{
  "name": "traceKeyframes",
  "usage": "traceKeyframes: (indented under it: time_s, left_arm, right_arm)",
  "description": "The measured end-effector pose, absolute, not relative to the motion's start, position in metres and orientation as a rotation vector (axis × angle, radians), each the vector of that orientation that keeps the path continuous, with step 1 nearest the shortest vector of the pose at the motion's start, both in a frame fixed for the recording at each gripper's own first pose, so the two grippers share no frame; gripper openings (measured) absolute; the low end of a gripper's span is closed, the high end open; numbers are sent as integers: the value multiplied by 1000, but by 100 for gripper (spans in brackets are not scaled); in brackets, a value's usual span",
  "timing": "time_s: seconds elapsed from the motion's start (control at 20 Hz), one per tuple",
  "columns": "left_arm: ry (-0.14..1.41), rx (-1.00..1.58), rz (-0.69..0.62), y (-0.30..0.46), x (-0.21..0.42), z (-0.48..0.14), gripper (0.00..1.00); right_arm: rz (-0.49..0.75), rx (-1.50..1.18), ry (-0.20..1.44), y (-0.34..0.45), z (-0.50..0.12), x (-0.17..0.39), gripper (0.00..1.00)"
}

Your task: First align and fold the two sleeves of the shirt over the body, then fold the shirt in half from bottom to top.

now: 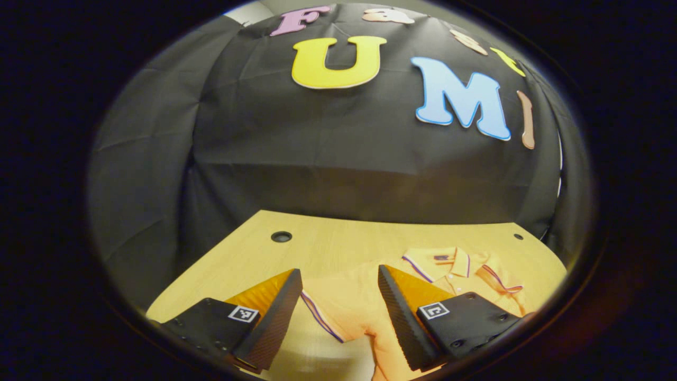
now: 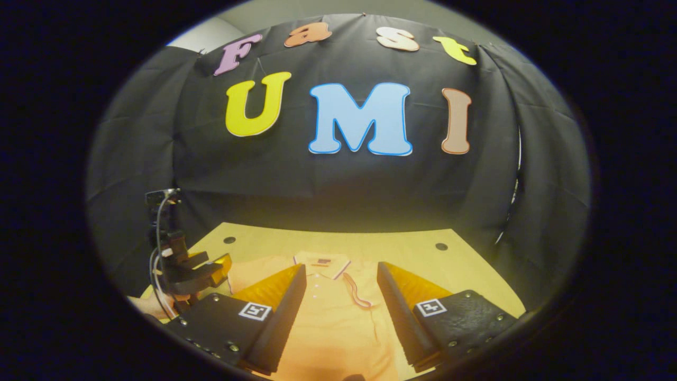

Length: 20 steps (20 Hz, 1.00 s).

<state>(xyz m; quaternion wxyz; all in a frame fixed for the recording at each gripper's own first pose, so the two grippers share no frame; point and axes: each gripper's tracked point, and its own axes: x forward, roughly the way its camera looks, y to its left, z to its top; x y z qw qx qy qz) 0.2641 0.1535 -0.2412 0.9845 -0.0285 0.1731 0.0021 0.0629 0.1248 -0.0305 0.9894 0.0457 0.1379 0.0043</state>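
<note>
An orange polo shirt [image 1: 365, 312] with striped trim lies flat on the wooden table [image 1: 338, 248], collar toward the far wall. In the left gripper view its left sleeve [image 1: 325, 312] spreads out sideways, between the fingers of my left gripper [image 1: 341, 296], which is open above it. In the right gripper view the shirt [image 2: 338, 317] shows its collar [image 2: 322, 263] and button placket, and its right sleeve [image 2: 357, 293] lies folded over the body. My right gripper [image 2: 341, 293] hovers open over the shirt's middle. The left gripper [image 2: 209, 272] appears at the left, over the sleeve side.
The table has cable holes near its back corners [image 1: 281, 236] [image 2: 441, 246]. The black cloth wall stands close behind the table's far edge. A cable [image 2: 157, 233] runs up from the other gripper at the left of the right gripper view.
</note>
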Motion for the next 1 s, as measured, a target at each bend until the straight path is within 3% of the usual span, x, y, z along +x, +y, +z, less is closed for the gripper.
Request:
traceKeyframes:
  time_s: [0.45, 1.0]
  left_arm:
    - [493, -94, 105, 191, 317, -330, 94]
    - [606, -30, 90, 188, 336, -362, 94]
  right_arm:
    - [24, 93, 300, 129, -22, 40, 84]
    - [28, 134, 345, 130, -33, 41, 84]
